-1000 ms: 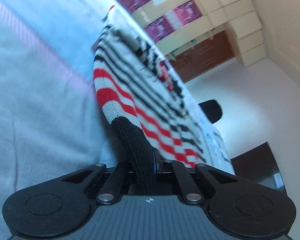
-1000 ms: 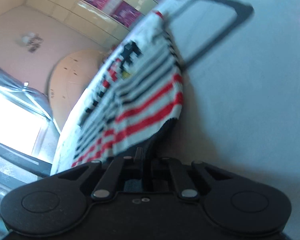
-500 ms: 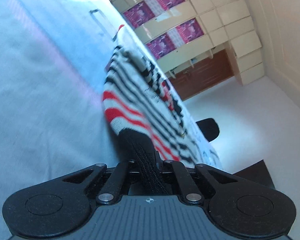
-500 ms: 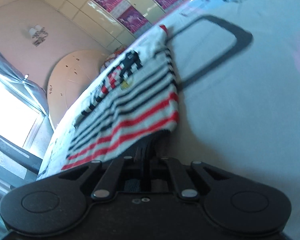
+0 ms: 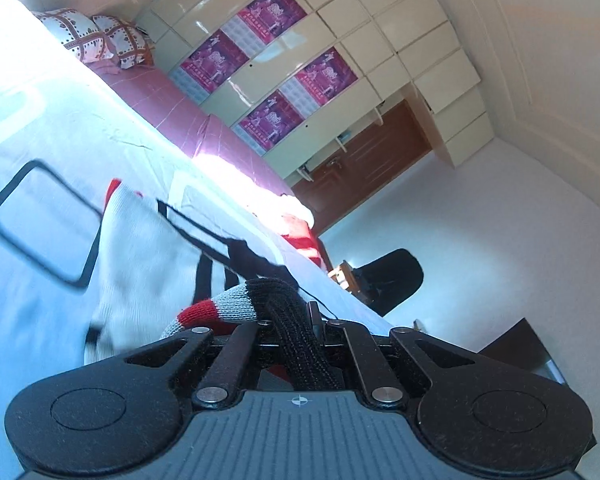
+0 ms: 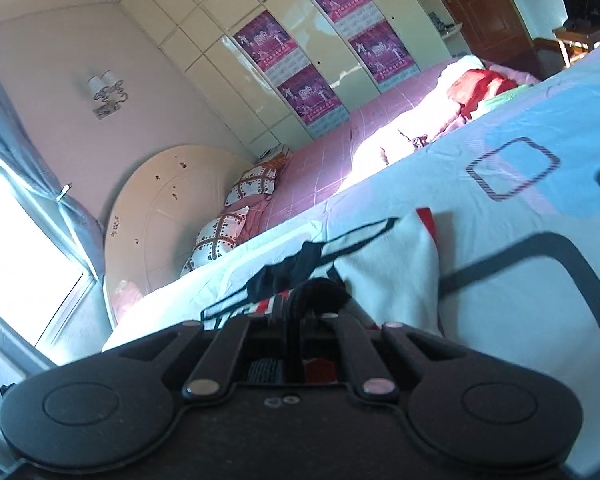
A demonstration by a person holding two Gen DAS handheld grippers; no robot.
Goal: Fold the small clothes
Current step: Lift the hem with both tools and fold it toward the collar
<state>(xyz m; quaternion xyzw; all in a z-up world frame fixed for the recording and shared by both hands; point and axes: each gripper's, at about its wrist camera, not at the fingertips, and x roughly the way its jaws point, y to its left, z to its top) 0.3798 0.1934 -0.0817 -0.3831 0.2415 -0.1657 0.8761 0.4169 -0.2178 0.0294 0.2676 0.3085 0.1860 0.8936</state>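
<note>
1. My left claw (image 5: 300, 316) is clamped on the black ribbed hem of the small white knit sweater with red and black stripes (image 5: 148, 248).
2. My right claw (image 6: 296, 312) is pinched on the same hem's other corner.
3. The sweater lies folded over itself on the pale blue bedsheet with dark rounded-rectangle print (image 6: 540, 208), near my claws.
4. Patterned pillows (image 6: 236, 216) sit far off, by the headboard.

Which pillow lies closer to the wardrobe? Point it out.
The far pillow, near the foot of the wardrobe; the other pillow lies in front of it, nearer the camera.
</note>
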